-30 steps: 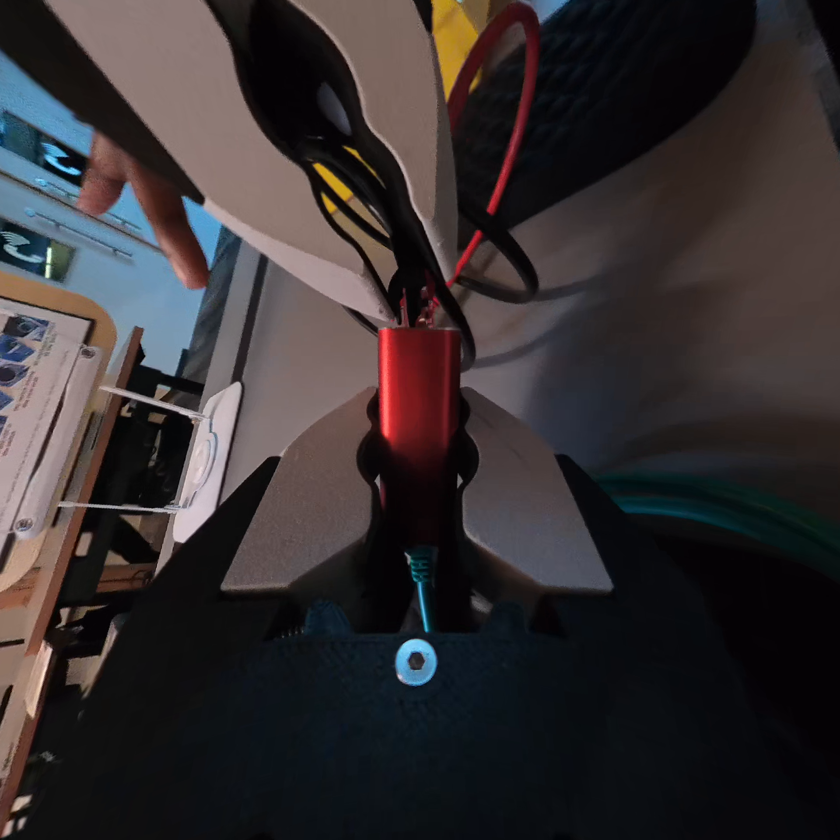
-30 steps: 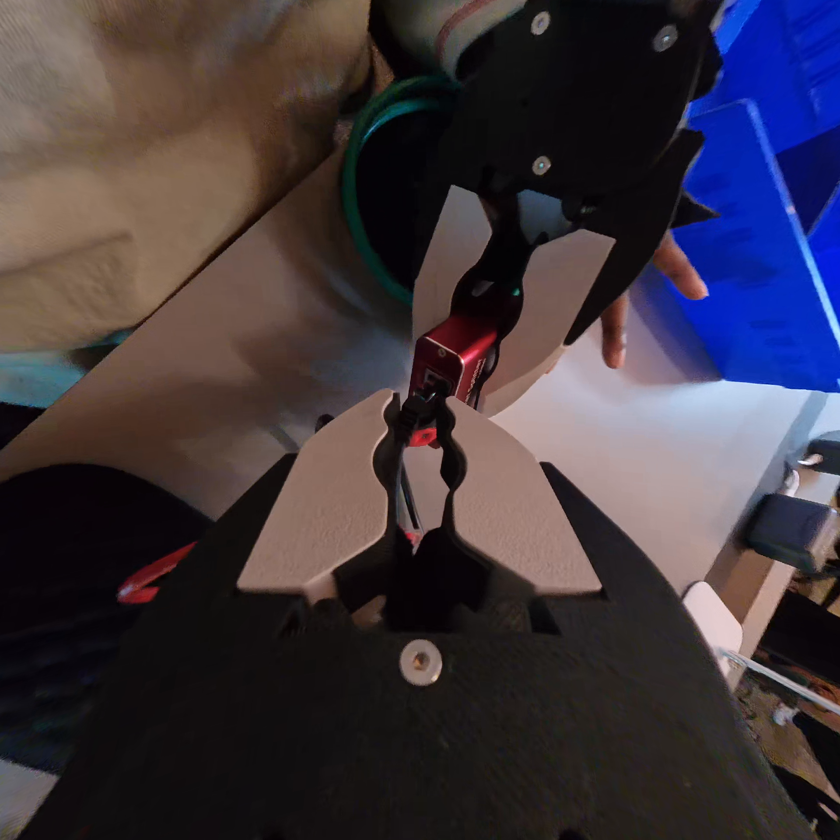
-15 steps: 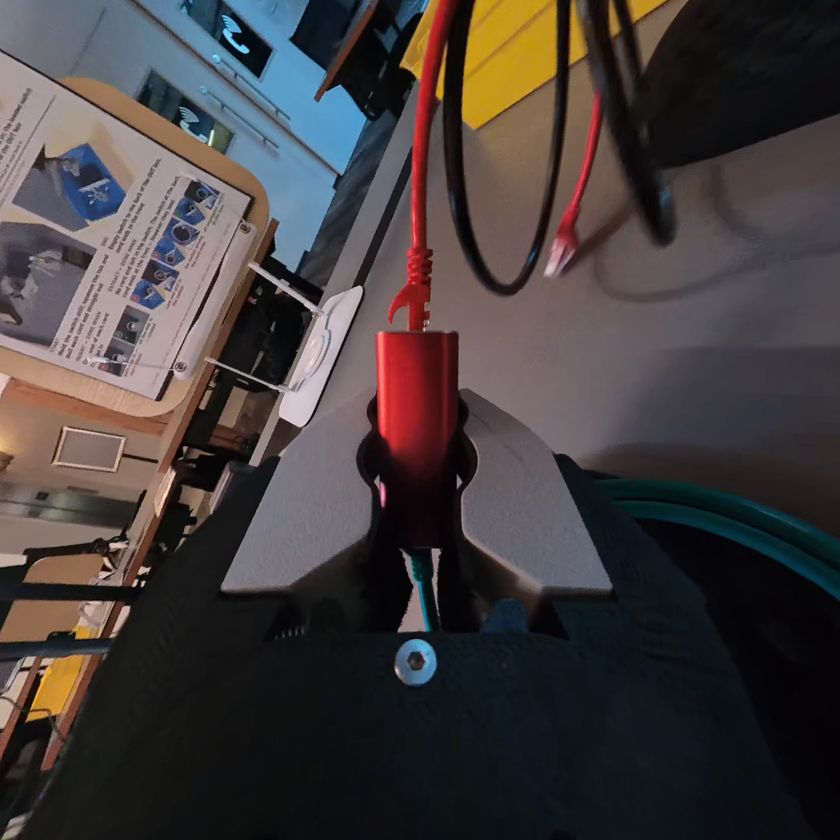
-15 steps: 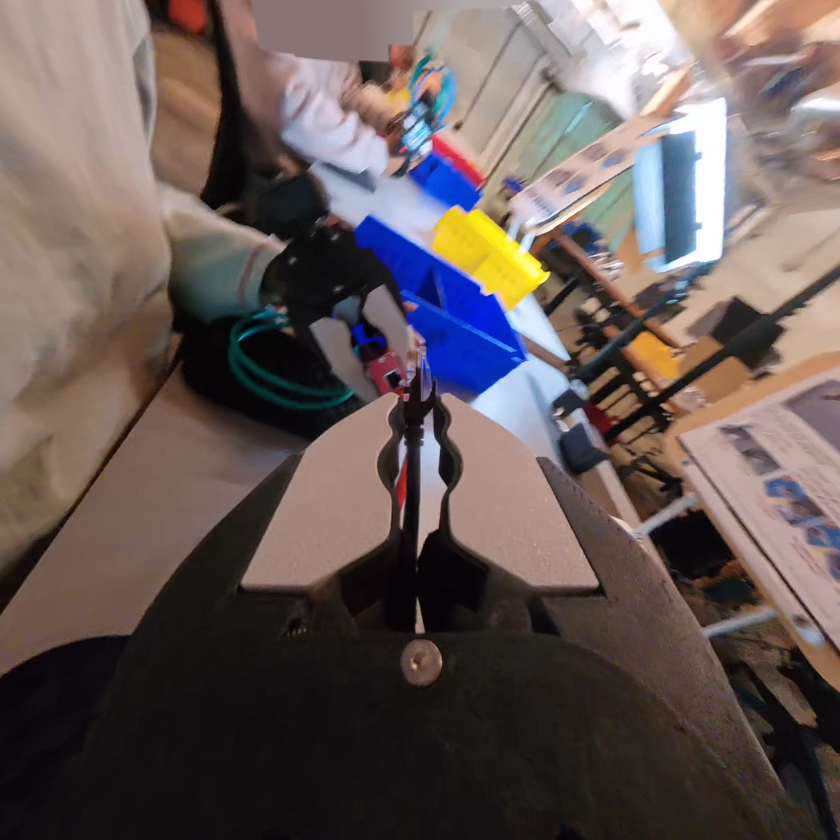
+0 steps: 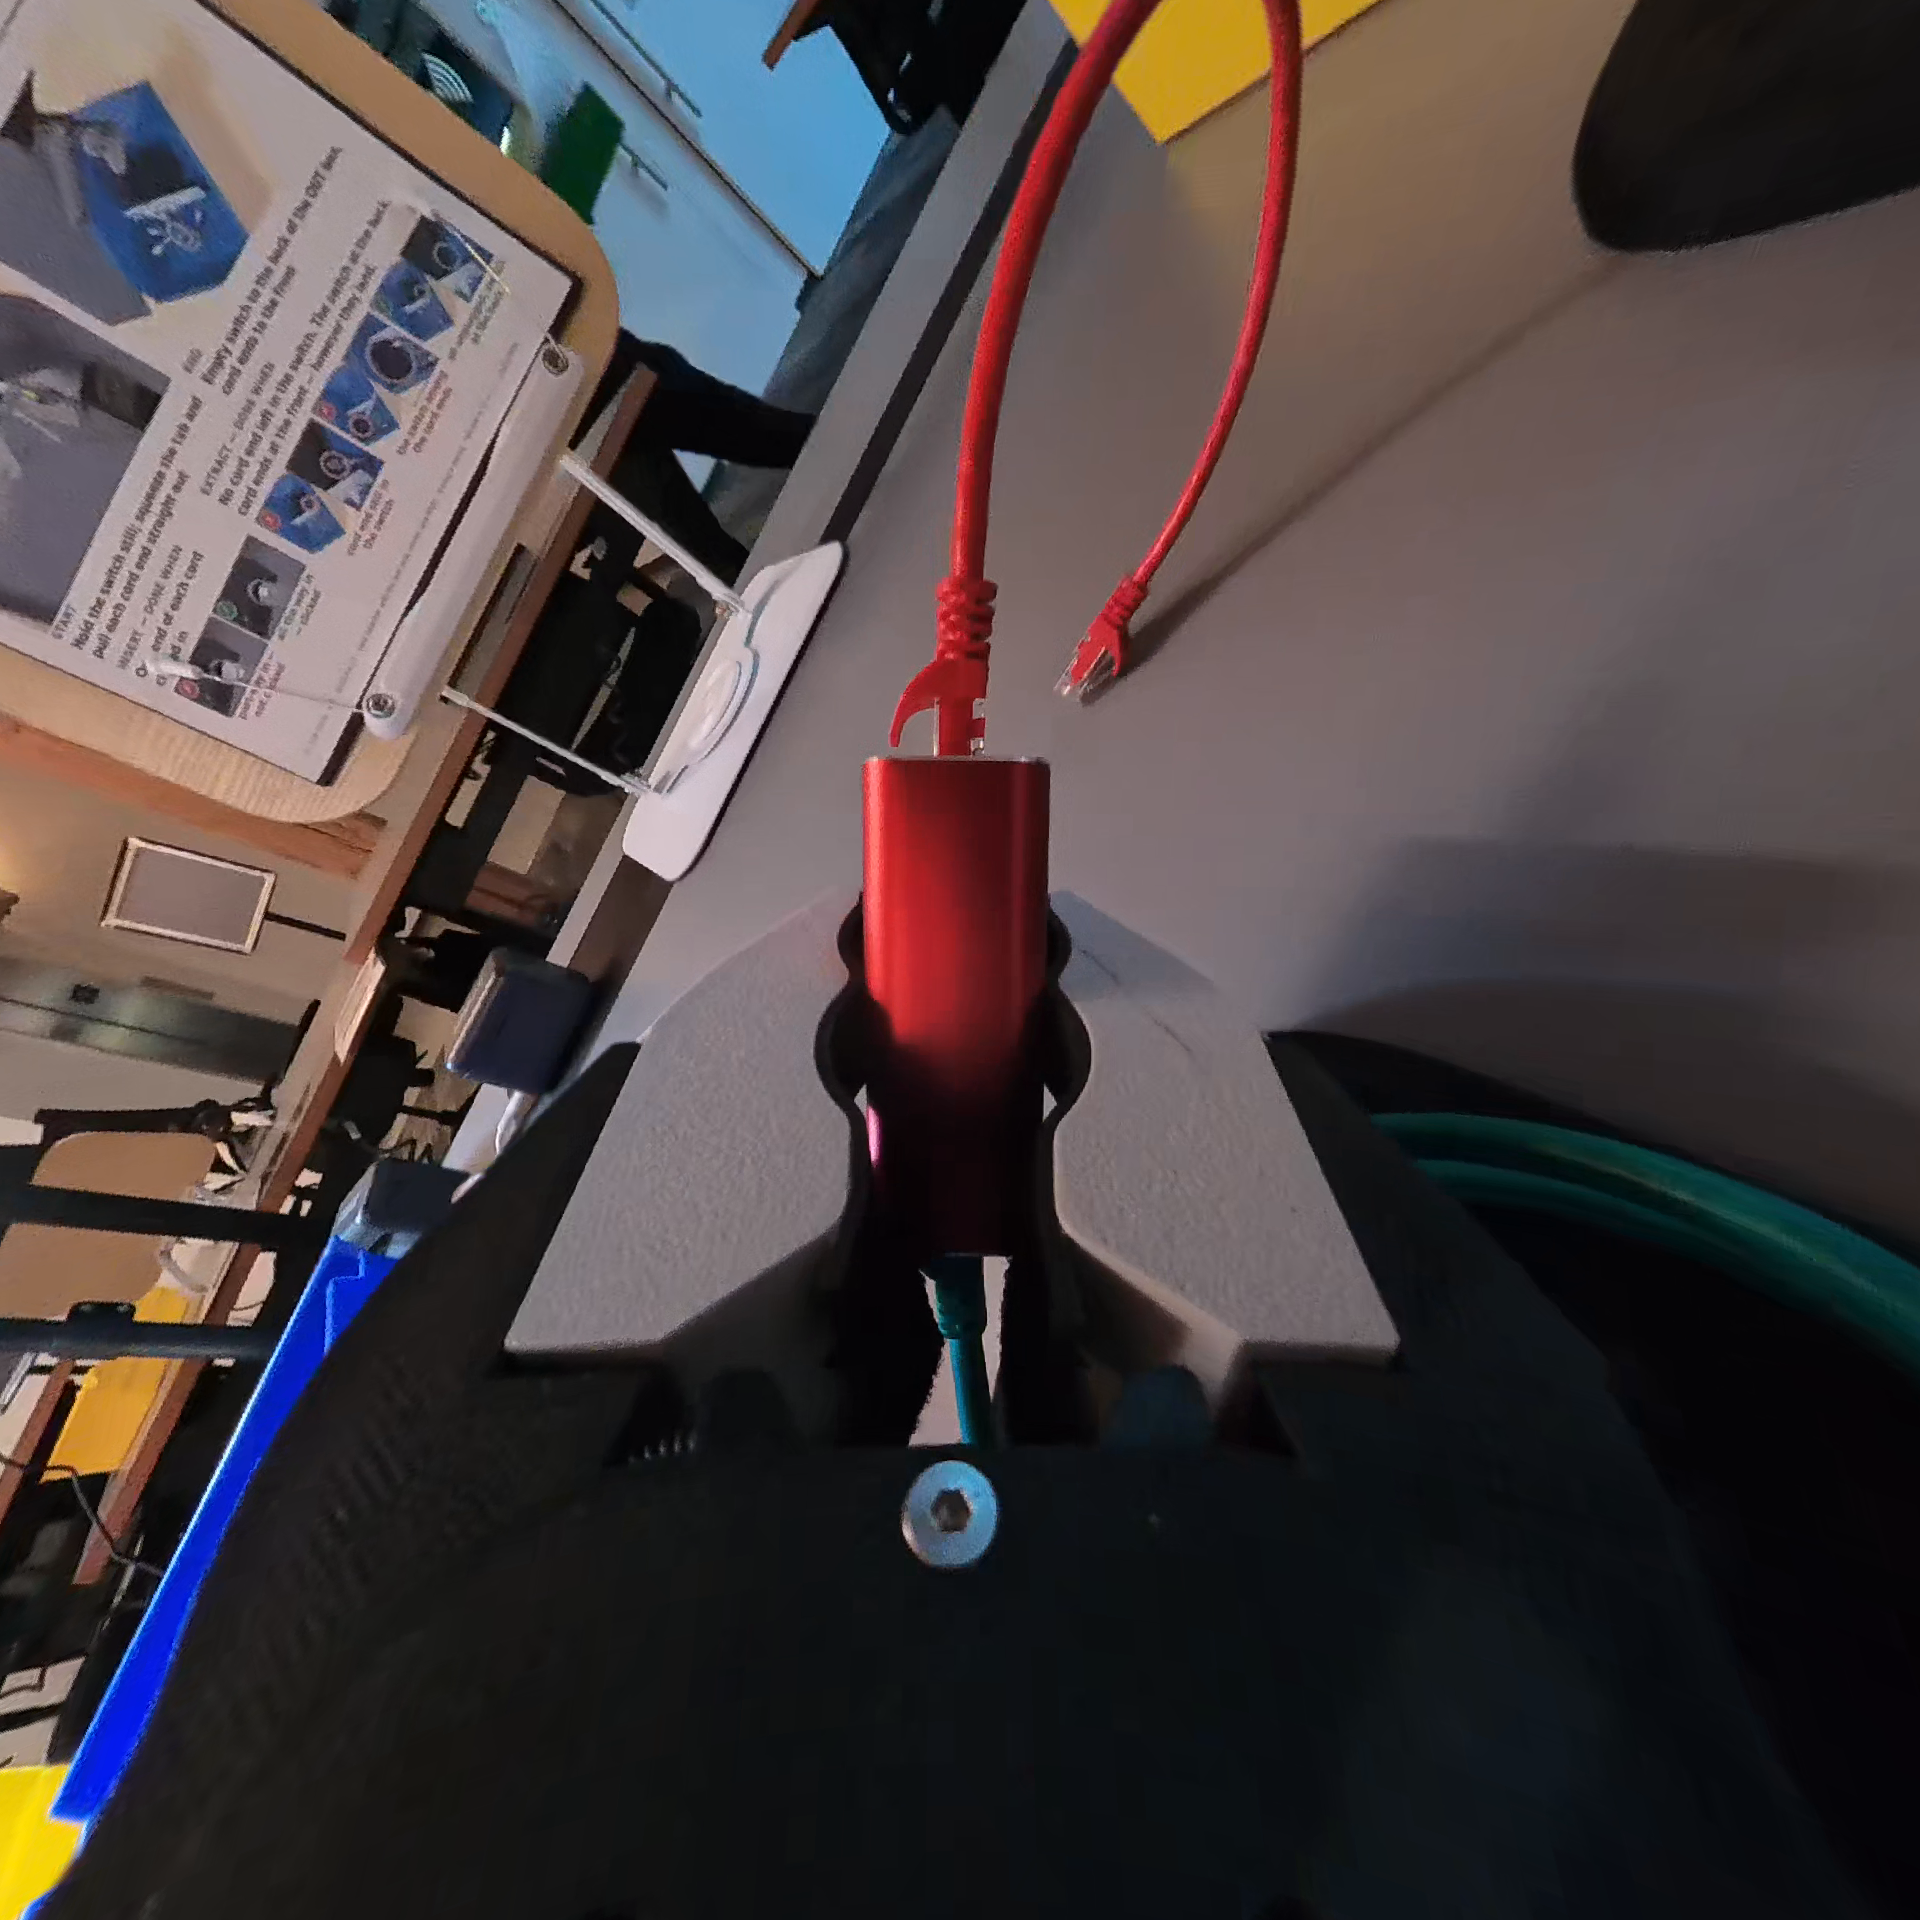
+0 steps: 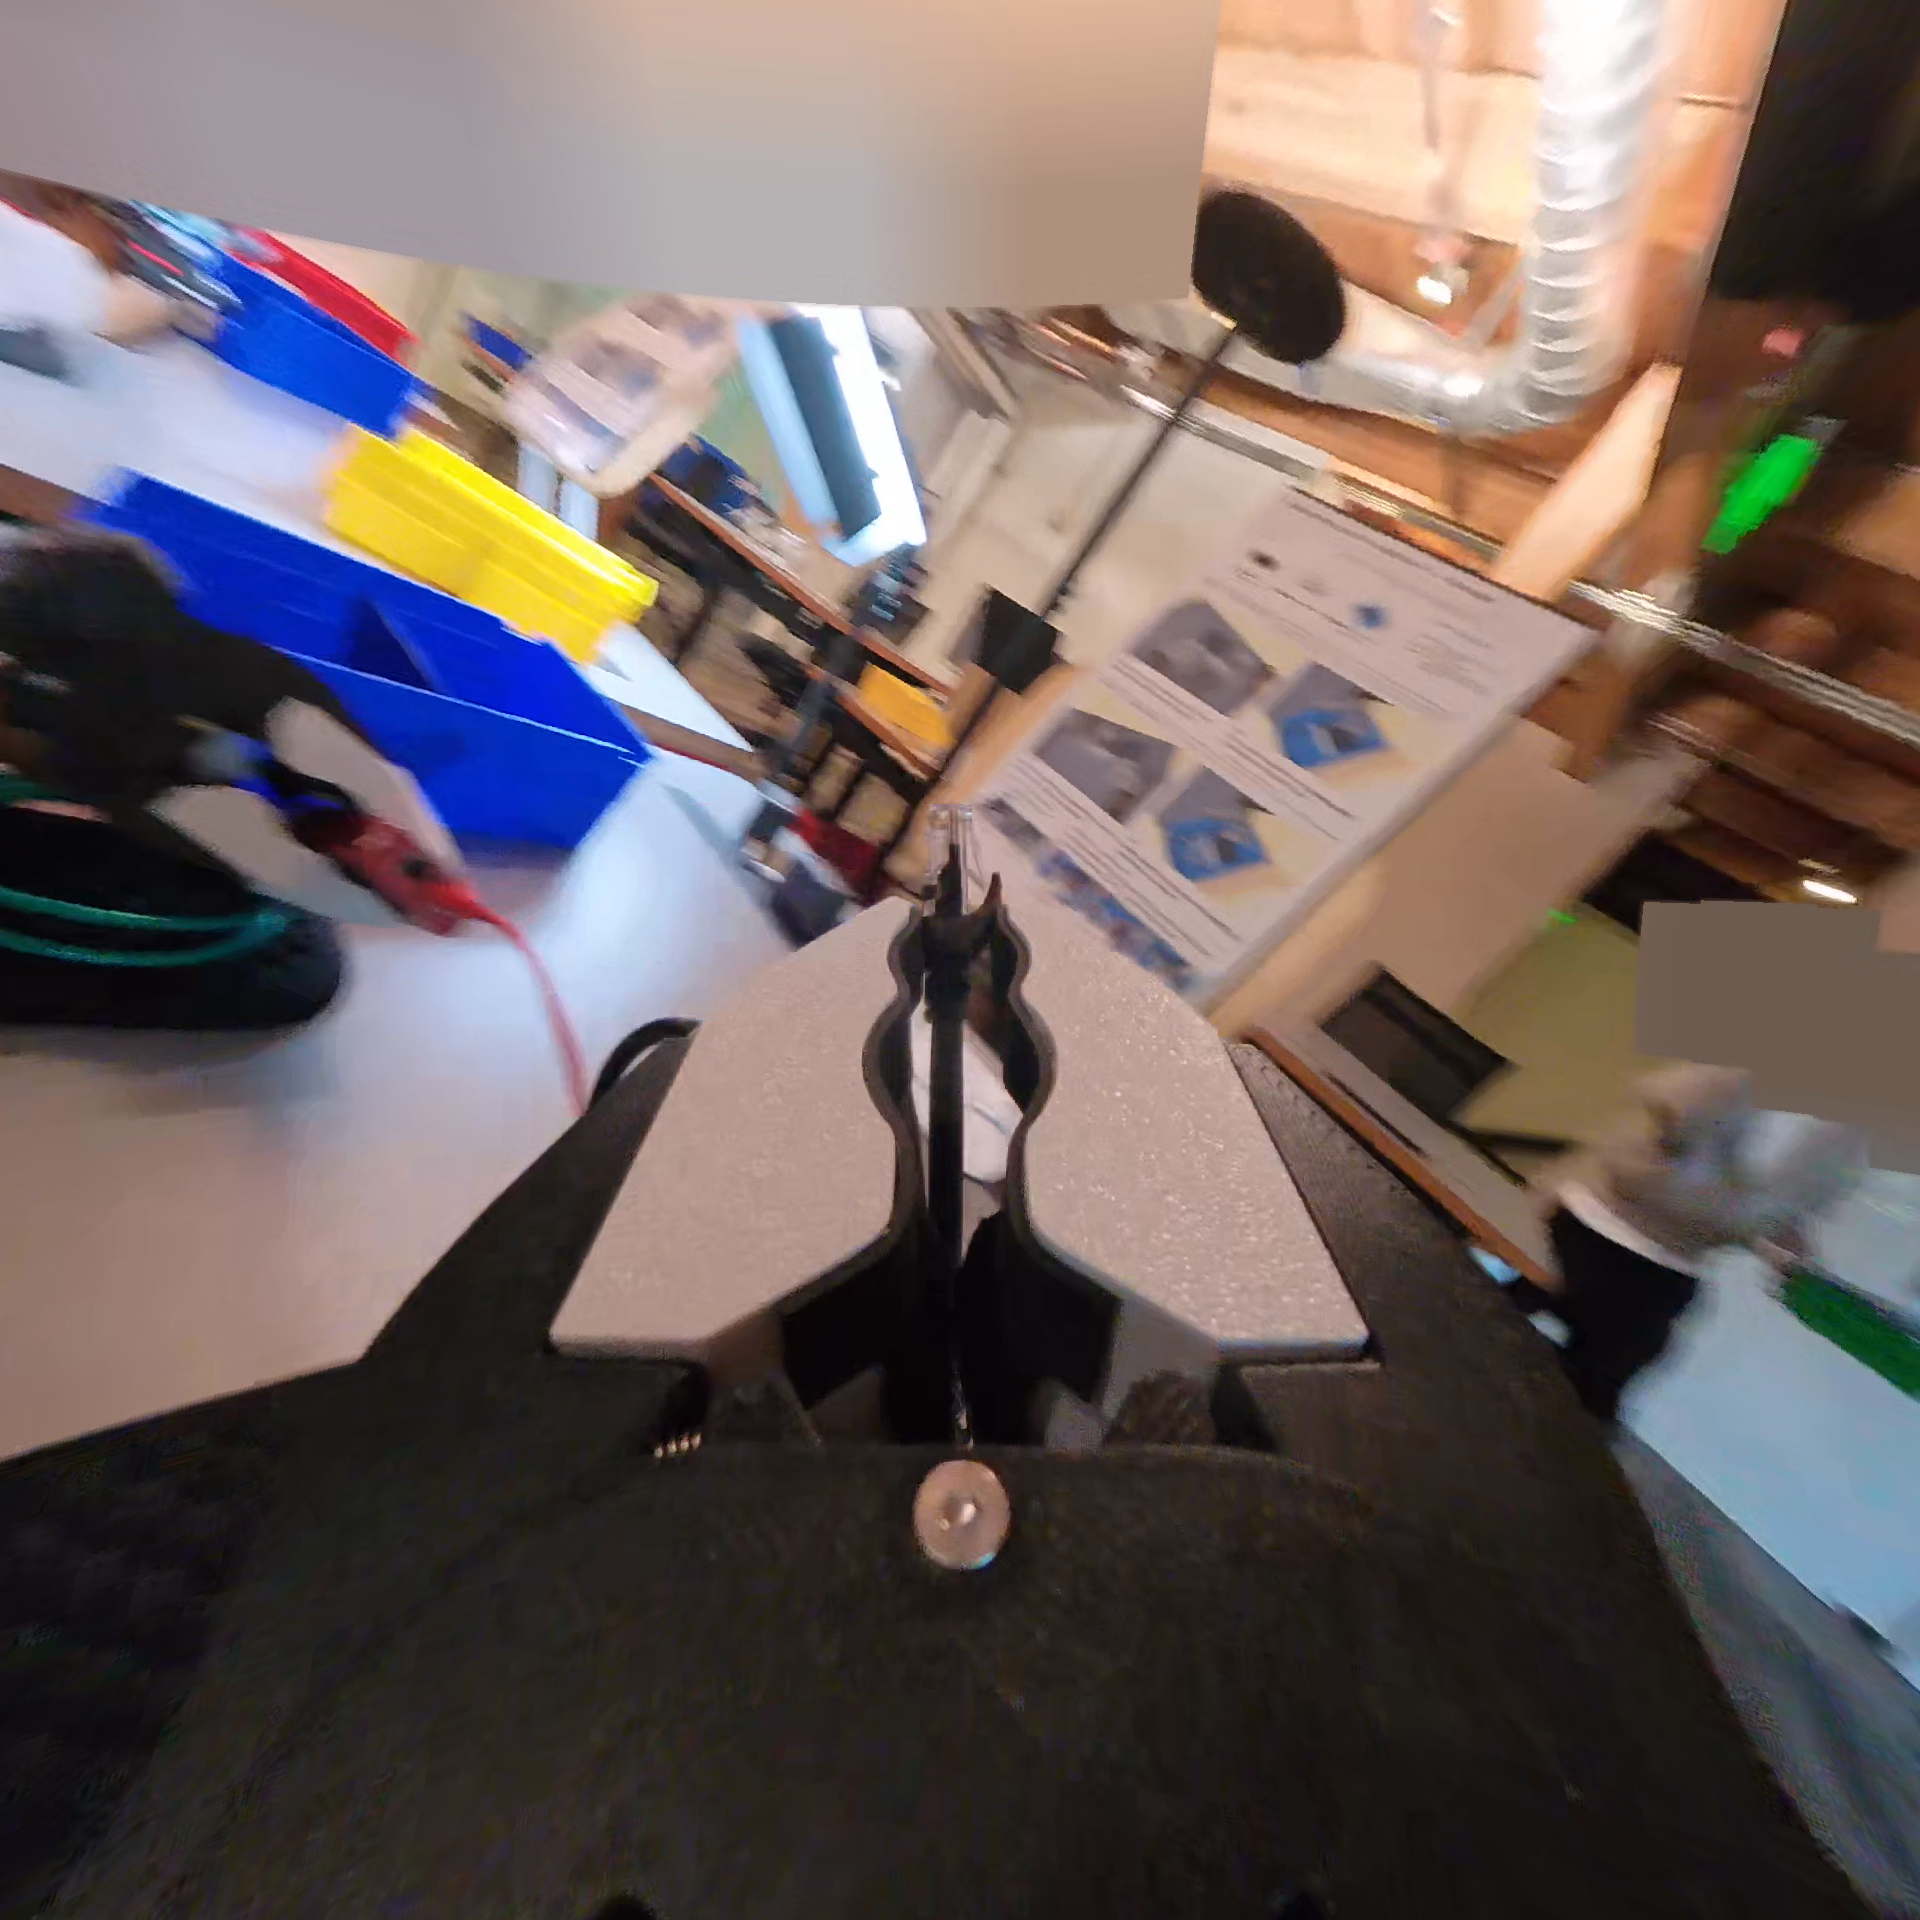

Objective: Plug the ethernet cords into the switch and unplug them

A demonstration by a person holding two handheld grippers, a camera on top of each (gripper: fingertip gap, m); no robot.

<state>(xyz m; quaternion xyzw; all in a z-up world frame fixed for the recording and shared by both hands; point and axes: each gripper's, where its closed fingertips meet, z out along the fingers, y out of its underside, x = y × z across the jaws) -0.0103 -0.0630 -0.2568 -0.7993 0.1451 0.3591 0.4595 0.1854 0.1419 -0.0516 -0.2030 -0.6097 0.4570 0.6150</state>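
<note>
Two cords remain seated in the red switch (image 5: 954, 987): a red cord (image 5: 971, 436) at its far end and a green cord (image 5: 961, 1340) at its near end. Left gripper (image 5: 954, 1029) fingers clamp the switch above the counter (image 5: 1507, 644). The red cord's free plug (image 5: 1096, 649) lies on the counter. Right gripper (image 6: 954, 997), well apart, pinches a black cord (image 6: 943, 1122), its clear plug (image 6: 948, 842) jutting past the fingers. Risk: the thin cord may swivel in the pinch, misaligning the plug with its port.
</note>
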